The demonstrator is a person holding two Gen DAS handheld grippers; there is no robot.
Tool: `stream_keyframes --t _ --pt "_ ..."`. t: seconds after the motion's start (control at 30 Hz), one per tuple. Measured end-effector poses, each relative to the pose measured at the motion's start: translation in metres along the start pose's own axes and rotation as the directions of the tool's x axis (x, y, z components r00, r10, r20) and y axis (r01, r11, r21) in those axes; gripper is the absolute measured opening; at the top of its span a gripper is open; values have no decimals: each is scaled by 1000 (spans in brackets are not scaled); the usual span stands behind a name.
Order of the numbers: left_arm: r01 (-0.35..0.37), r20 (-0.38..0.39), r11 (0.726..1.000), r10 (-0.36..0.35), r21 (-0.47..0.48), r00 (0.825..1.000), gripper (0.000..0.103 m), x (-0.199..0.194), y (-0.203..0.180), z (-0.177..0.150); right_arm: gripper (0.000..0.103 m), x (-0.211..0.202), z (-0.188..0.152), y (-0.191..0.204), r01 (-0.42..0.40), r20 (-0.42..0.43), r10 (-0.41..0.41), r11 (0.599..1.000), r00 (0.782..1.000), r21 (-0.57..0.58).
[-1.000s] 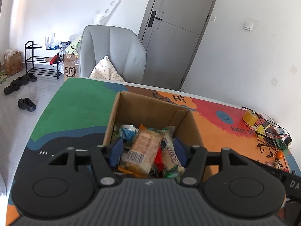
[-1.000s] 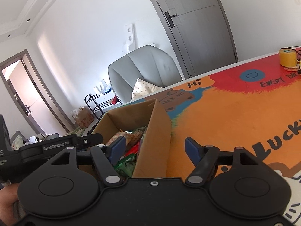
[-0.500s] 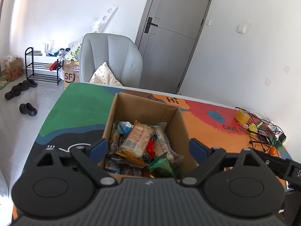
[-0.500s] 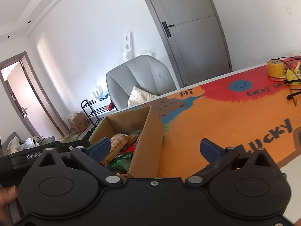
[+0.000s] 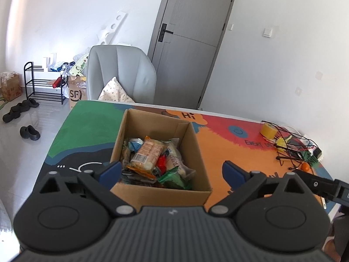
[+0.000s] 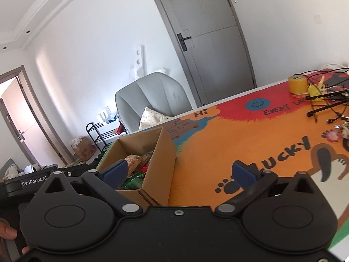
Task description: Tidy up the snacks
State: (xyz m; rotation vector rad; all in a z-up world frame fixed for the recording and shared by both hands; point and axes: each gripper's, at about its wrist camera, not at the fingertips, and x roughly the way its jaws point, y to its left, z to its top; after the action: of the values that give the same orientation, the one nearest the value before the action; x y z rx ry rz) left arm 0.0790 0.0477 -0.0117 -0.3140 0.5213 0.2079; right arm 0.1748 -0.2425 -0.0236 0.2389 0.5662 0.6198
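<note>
Reading from the left, an "SF" carton (image 5: pixel 75 93) stands on the floor by the grey chair (image 5: pixel 122 72), and the colourful table mat (image 5: pixel 229 150) carries "Hi", "EVERY DAY" (partly cut off) and "LUCKY". "GenRobot.AI" is printed on the left gripper (image 5: pixel 172 172), whose fingers are spread wide and empty above the near rim of the cardboard box (image 5: pixel 152 192). Snack packets (image 5: pixel 150 157) lie piled inside that box; their print is too small to read. Right of it, the right gripper (image 6: pixel 178 173) hangs released, gripping nothing, over box corner and mat.
</note>
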Motion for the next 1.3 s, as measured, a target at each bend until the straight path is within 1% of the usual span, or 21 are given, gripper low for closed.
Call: stream_keyframes --t 0.2,0.27,0.33,0.43,0.57,0.7,0.77,0.87,1.07,1.2,1.3 --pt "4 6 1000 -4 21 1000 98 -20 -4 -4 103 -27 -3 4 14 22 -14 1000 1000 -27" --pt "12 12 1000 -12 13 1000 98 -28 -3 -6 103 -35 -3 6 21 28 -20 999 999 -36" --pt "12 22 1000 -12 3 1000 103 -37 -1 -6 103 -43 -3 7 27 33 -26 999 999 -43" --pt "11 44 1000 -12 7 999 103 -50 3 -6 103 -54 -2 10 27 37 -25 998 999 -49" --pt "23 50 1000 -23 6 998 103 -62 5 -6 103 -65 -3 16 41 63 -38 998 997 -47" --pt "19 59 999 -22 46 998 103 -77 3 -7 103 -70 -7 24 19 55 -15 997 998 -68" --pt "22 65 998 -26 62 998 103 -84 2 -9 103 -73 -9 28 17 55 -12 997 998 -80" --pt "36 69 995 -43 91 997 103 -95 2 -11 103 -76 -12 33 18 32 -15 996 999 -89" --pt "-6 90 991 -6 133 996 103 -109 3 -11 103 -89 -15 33 29 24 -27 993 999 -113" --pt "-36 79 985 23 167 997 103 -106 0 -15 103 -95 -13 33 35 34 -31 991 999 -127" --pt "-44 71 982 31 185 997 103 -103 0 -18 103 -95 -13 32 30 30 -26 992 999 -126"
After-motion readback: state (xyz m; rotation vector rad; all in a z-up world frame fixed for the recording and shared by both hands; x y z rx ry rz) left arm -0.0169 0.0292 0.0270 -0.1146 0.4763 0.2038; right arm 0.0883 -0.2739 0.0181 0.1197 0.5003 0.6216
